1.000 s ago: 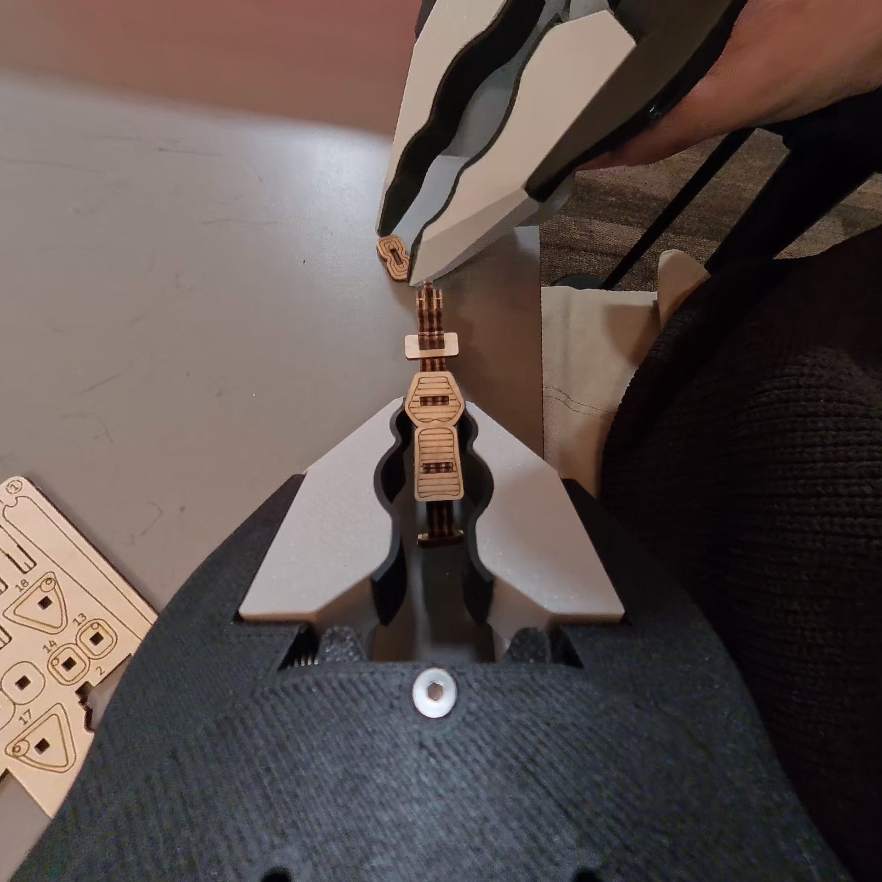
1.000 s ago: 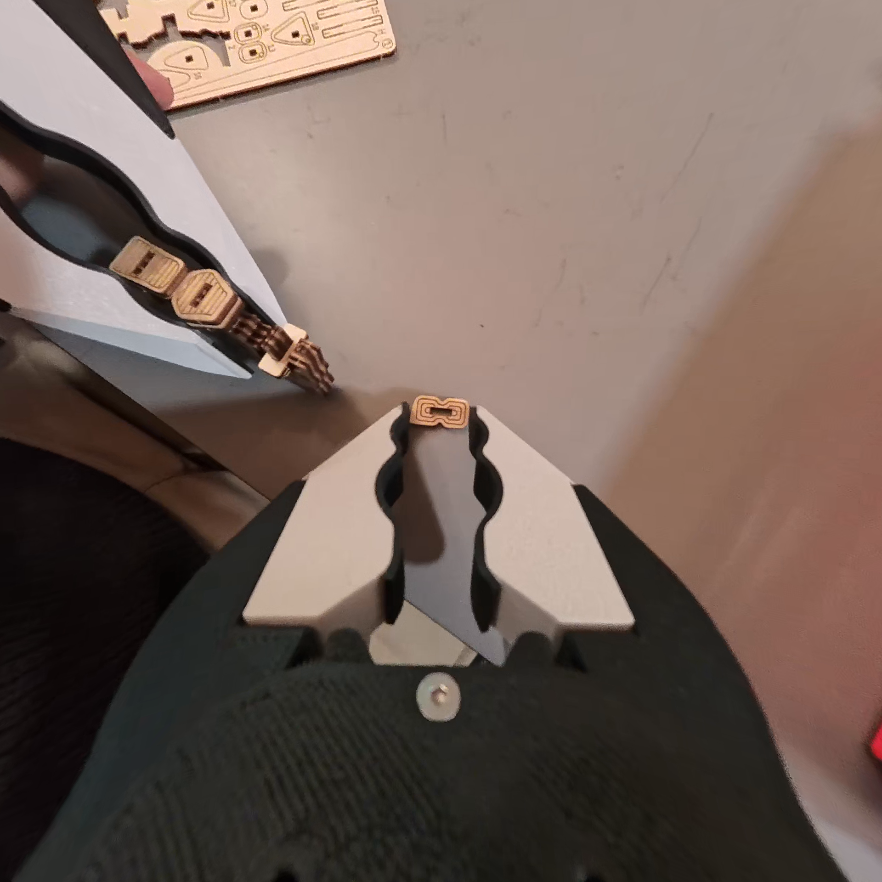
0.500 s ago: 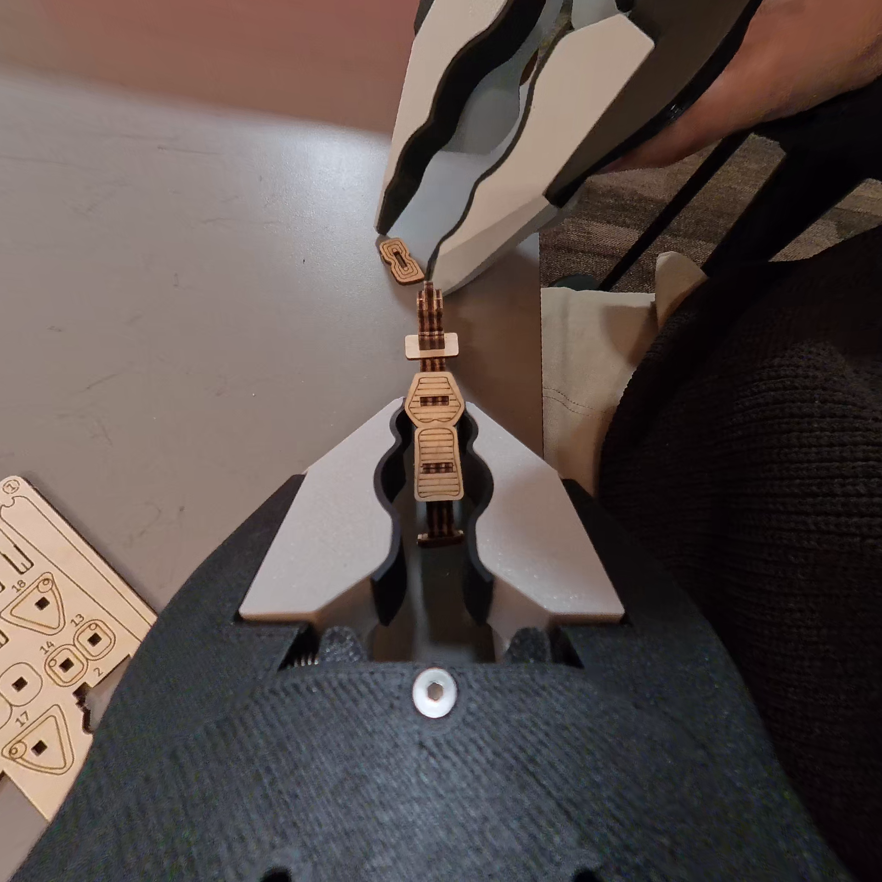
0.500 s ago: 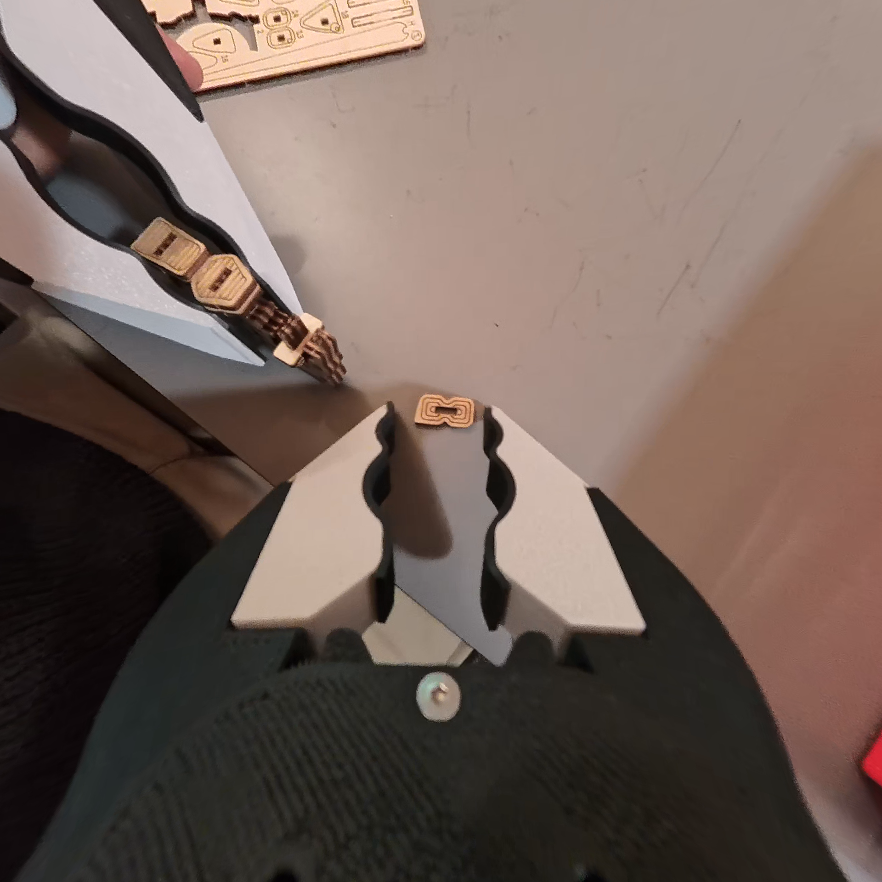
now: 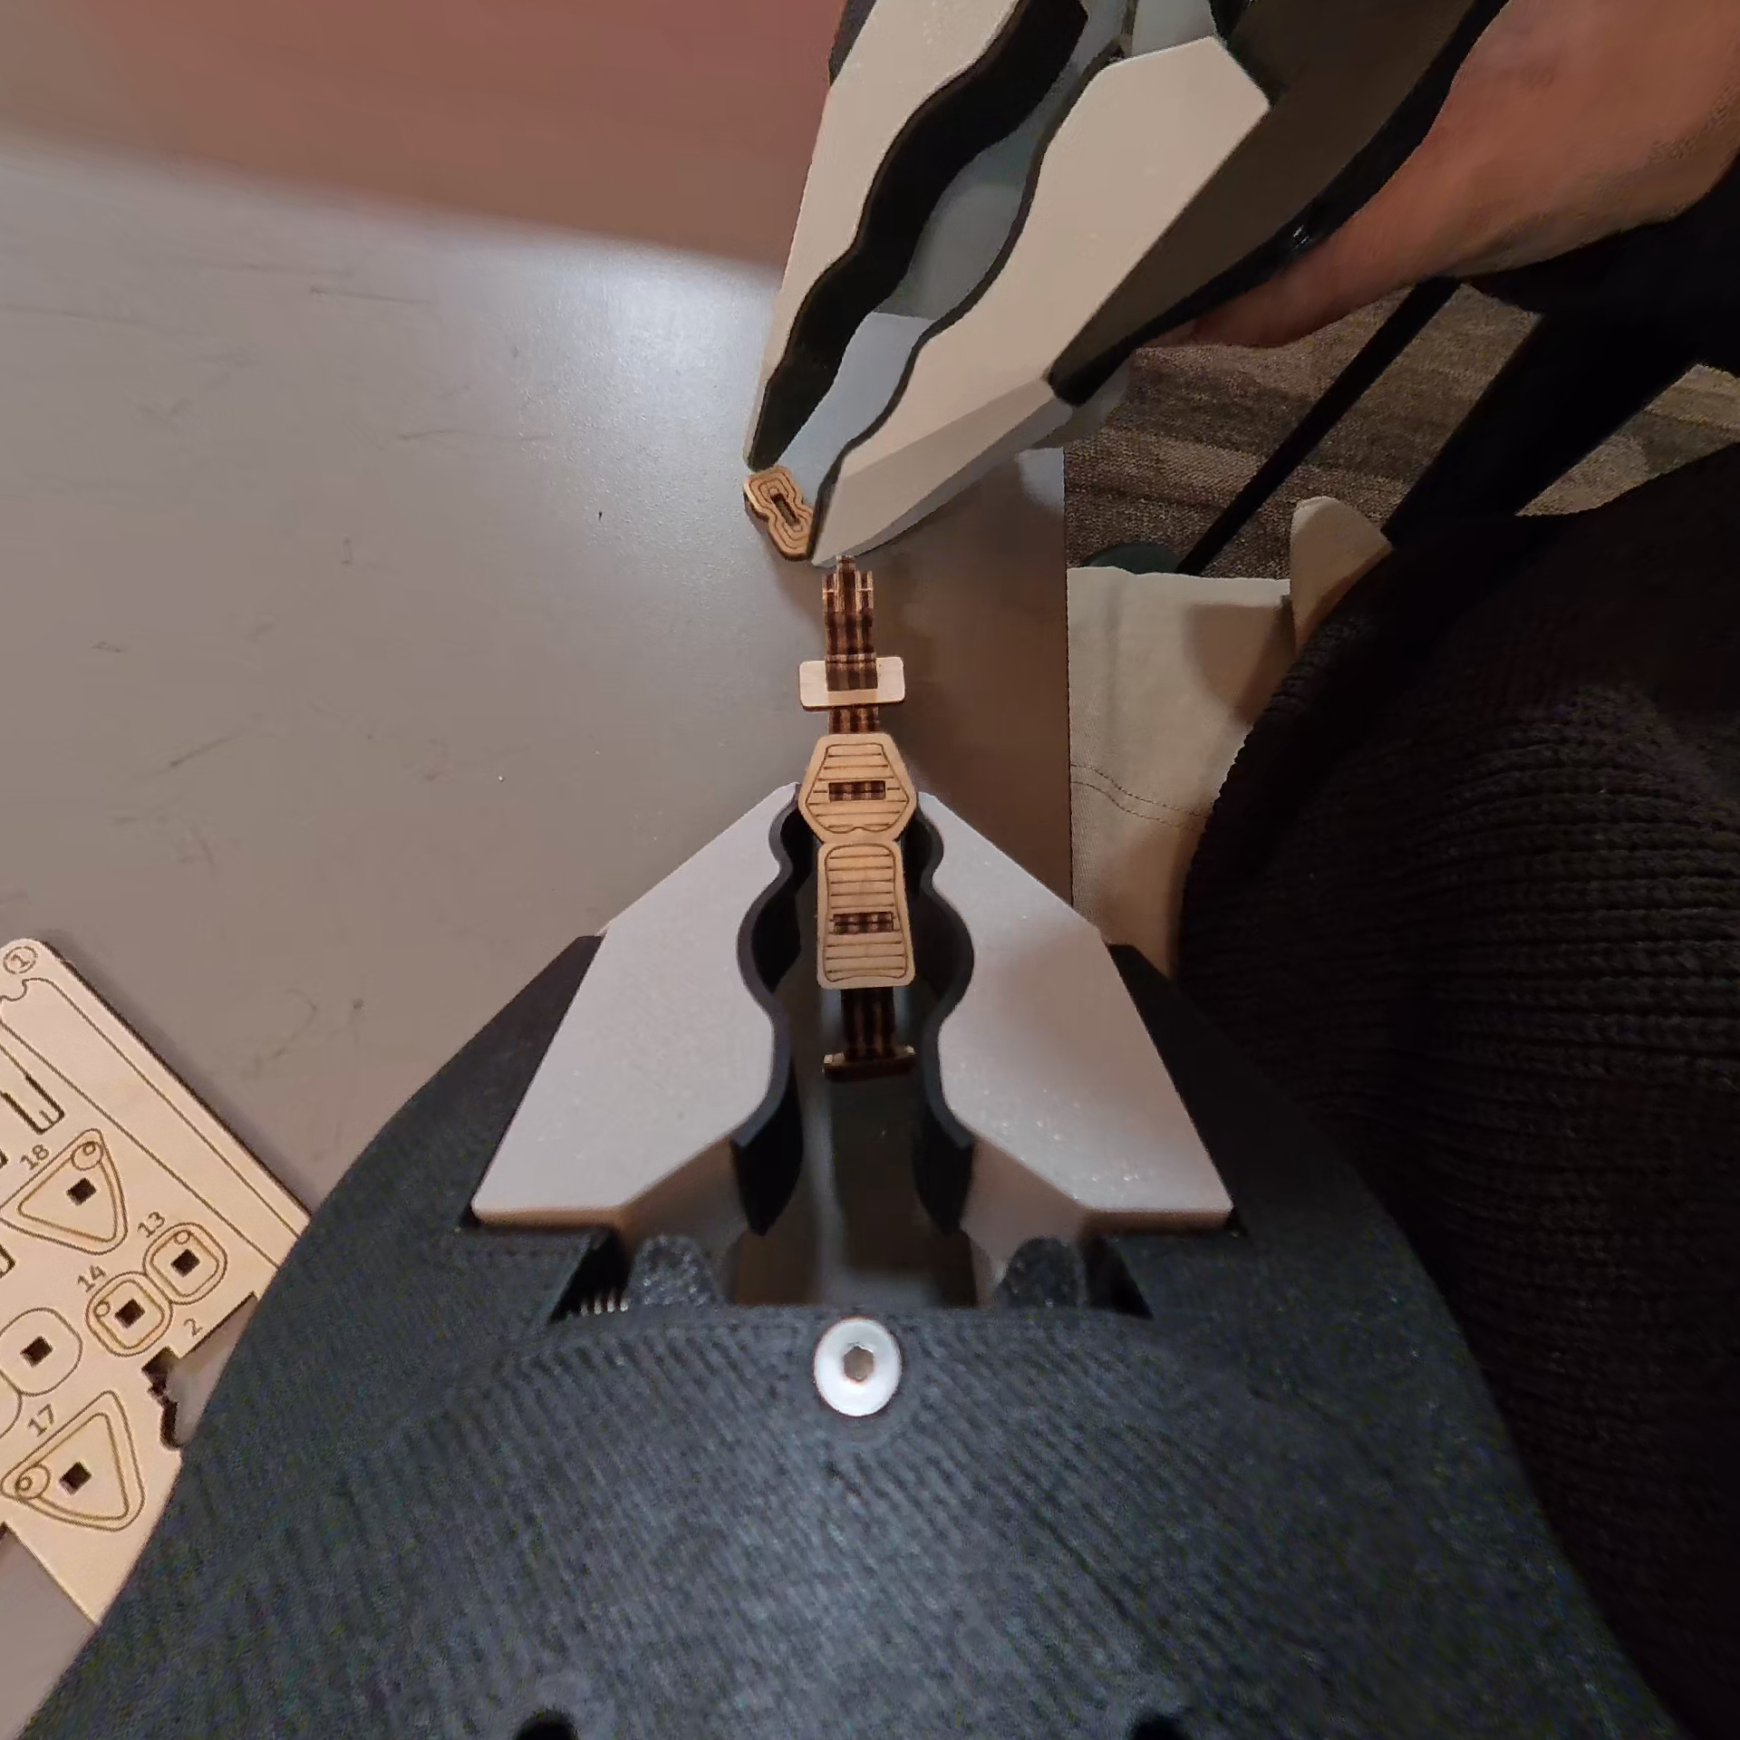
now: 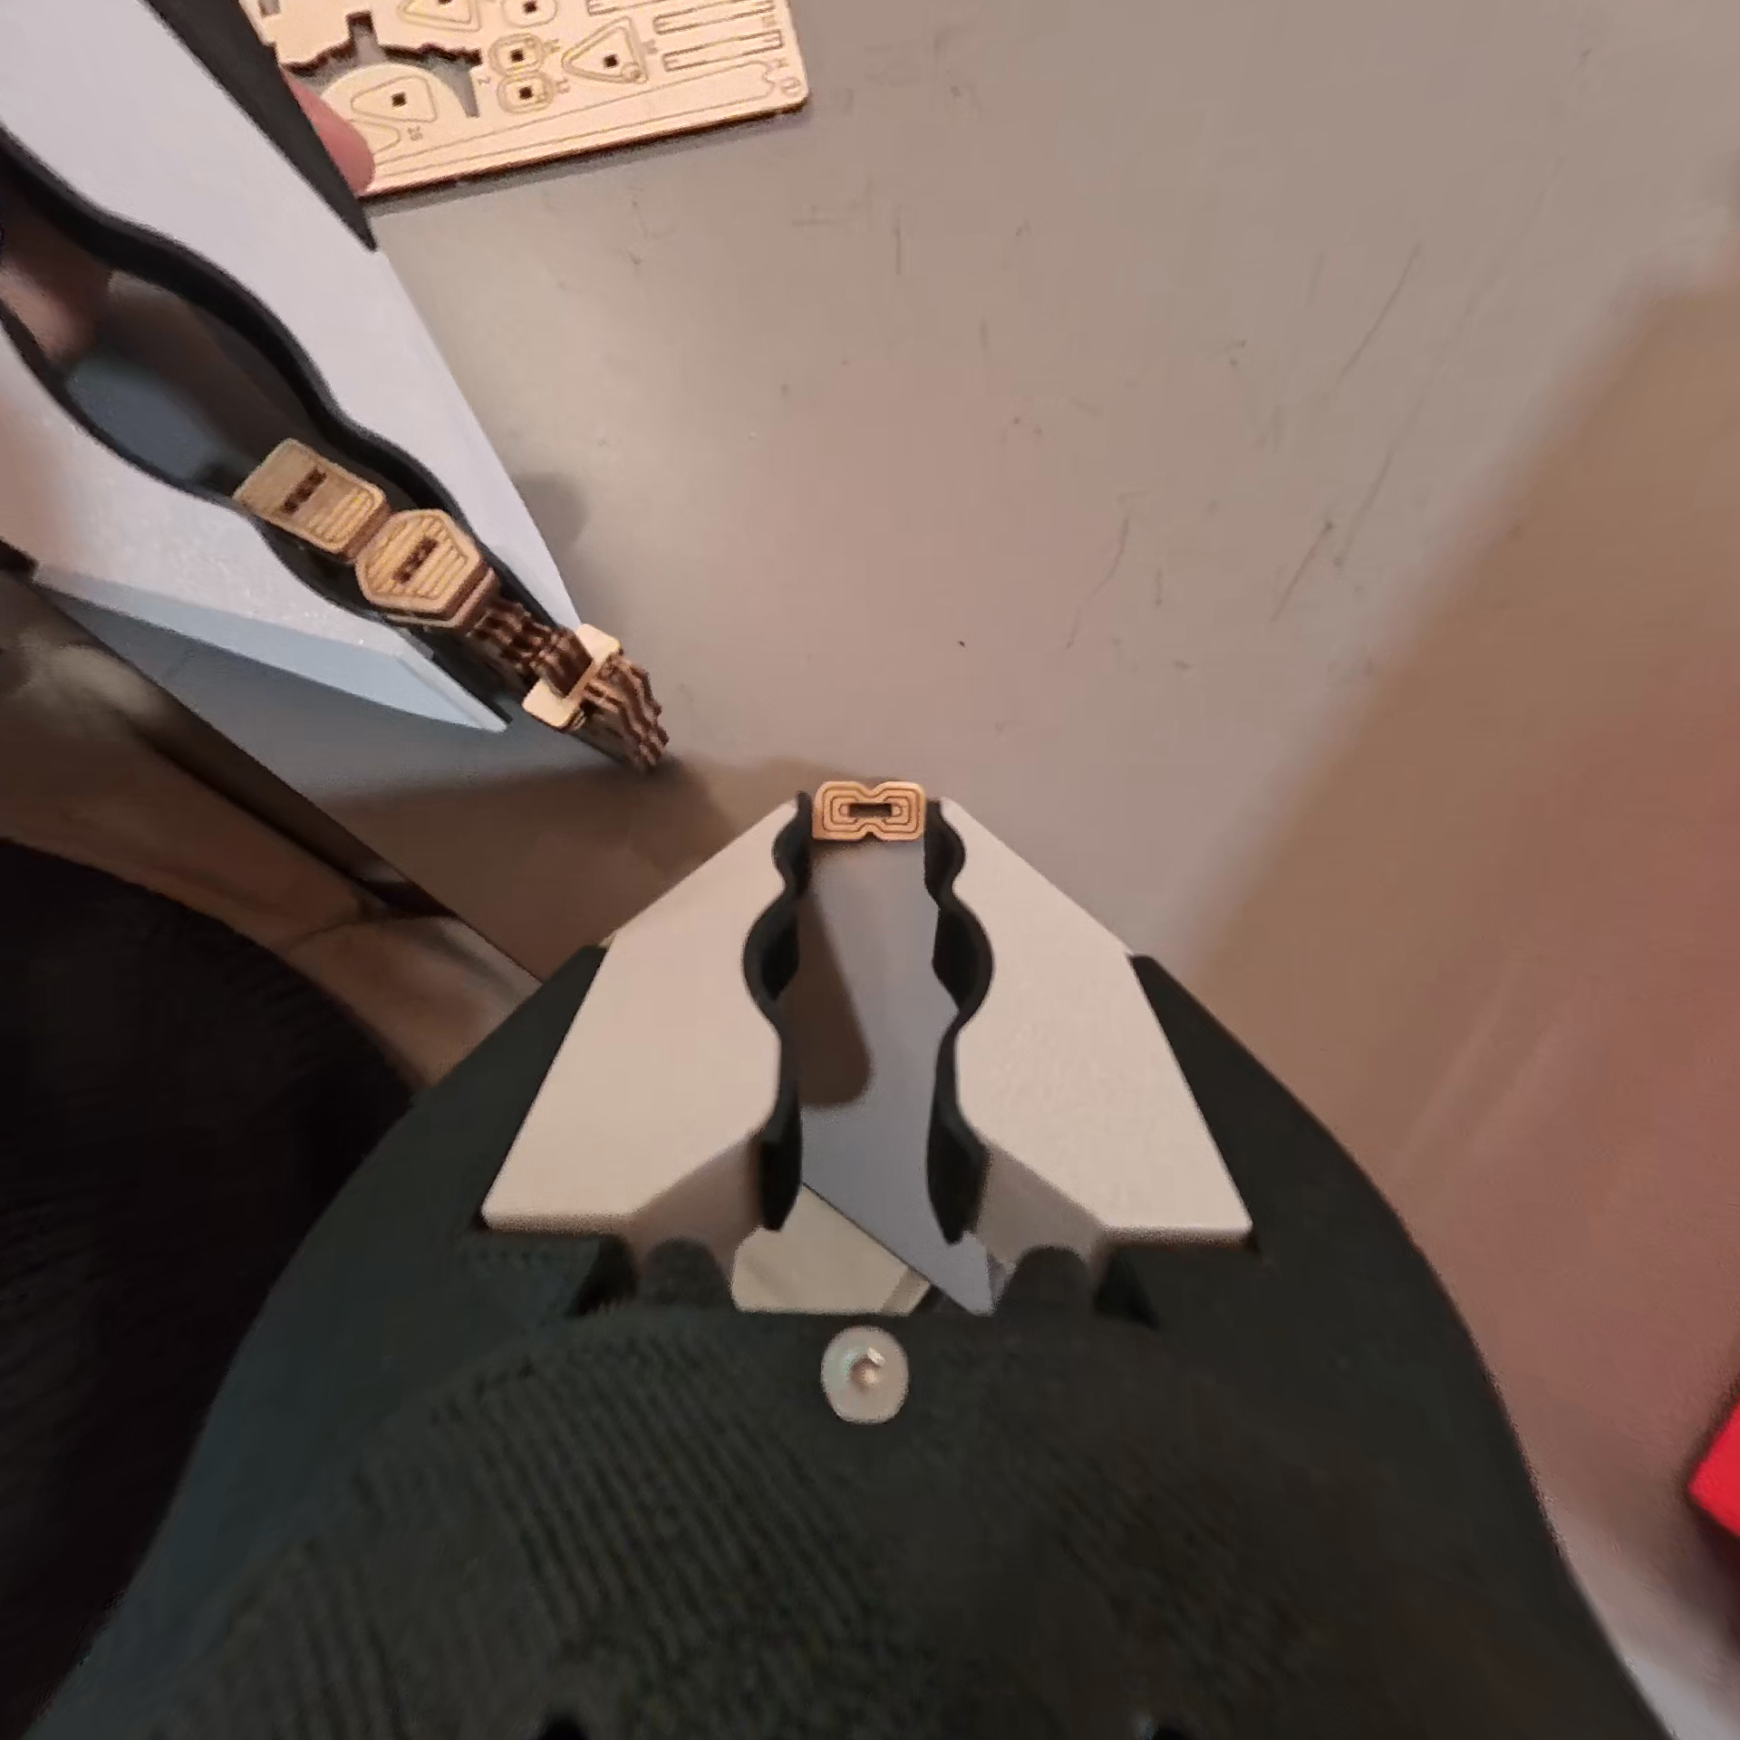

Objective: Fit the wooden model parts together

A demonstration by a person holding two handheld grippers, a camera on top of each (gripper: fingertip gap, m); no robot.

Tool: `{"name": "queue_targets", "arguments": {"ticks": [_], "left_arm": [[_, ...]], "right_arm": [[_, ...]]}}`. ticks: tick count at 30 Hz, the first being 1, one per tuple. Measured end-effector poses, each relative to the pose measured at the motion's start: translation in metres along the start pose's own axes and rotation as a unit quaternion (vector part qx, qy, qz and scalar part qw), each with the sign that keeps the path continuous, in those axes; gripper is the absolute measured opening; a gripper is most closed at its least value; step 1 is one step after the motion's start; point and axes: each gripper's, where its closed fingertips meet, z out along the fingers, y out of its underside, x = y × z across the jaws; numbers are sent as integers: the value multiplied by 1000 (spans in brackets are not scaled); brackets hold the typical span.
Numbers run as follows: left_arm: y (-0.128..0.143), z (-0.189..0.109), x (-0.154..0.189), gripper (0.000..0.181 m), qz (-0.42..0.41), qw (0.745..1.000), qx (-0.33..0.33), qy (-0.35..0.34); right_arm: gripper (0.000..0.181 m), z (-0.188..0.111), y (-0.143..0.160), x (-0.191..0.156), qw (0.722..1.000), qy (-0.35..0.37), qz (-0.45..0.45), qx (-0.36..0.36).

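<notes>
Left gripper (image 5: 852, 800): nearest in the left wrist view, we see its jaws pinching the wooden model assembly (image 5: 859, 847) near their tips.
Wooden model assembly: a stack of dark slats carrying two engraved pale plates and a small pale cross-piece; we see it reach forward past the tips, held above the grey surface (image 5: 377, 565). In the right wrist view it shows at the left, between the left gripper's jaws (image 6: 443, 584).
Right gripper (image 6: 871, 819): in its own view we find the jaws closed on a small figure-eight wooden piece (image 6: 868, 812), clamped flat at the very tips.
Figure-eight piece: in the left wrist view we see it (image 5: 780, 508) at the right gripper's tips (image 5: 800, 499), just beyond and slightly left of the assembly's far end; whether the two touch we cannot tell.
Hand (image 5: 1506, 169): we see it gripping the right gripper's body at the upper right.
Parts sheet (image 5: 85, 1271): a pale laser-cut wooden sheet lying flat on the surface at the lower left of the left wrist view, well apart from the grippers; the right wrist view shows it (image 6: 565, 85) at the top.
Dark knitted fabric (image 5: 1506, 942): we see it off the surface's edge, to the right.
</notes>
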Motion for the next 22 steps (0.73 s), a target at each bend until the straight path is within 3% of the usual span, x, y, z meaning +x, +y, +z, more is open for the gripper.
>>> {"name": "queue_targets", "arguments": {"ticks": [2, 7, 10, 15, 22], "left_arm": [[0, 0, 0, 18, 2, 1000, 0, 0], [0, 1, 6, 17, 17, 1000, -2, 13], [0, 1, 8, 17, 32, 999, -4, 17], [0, 1, 8, 17, 43, 999, -5, 12], [0, 1, 9, 17, 41, 999, -5, 15]], "right_arm": [[23, -4, -4, -2, 1000, -11, -26, 10], [23, -46, -47, -36, 978, -122, -124, 116], [23, -53, -43, -63, 955, -201, -206, 75], [23, -40, -37, -74, 924, -201, -326, 20], [23, -28, -32, -68, 903, -234, -360, -21]]}}
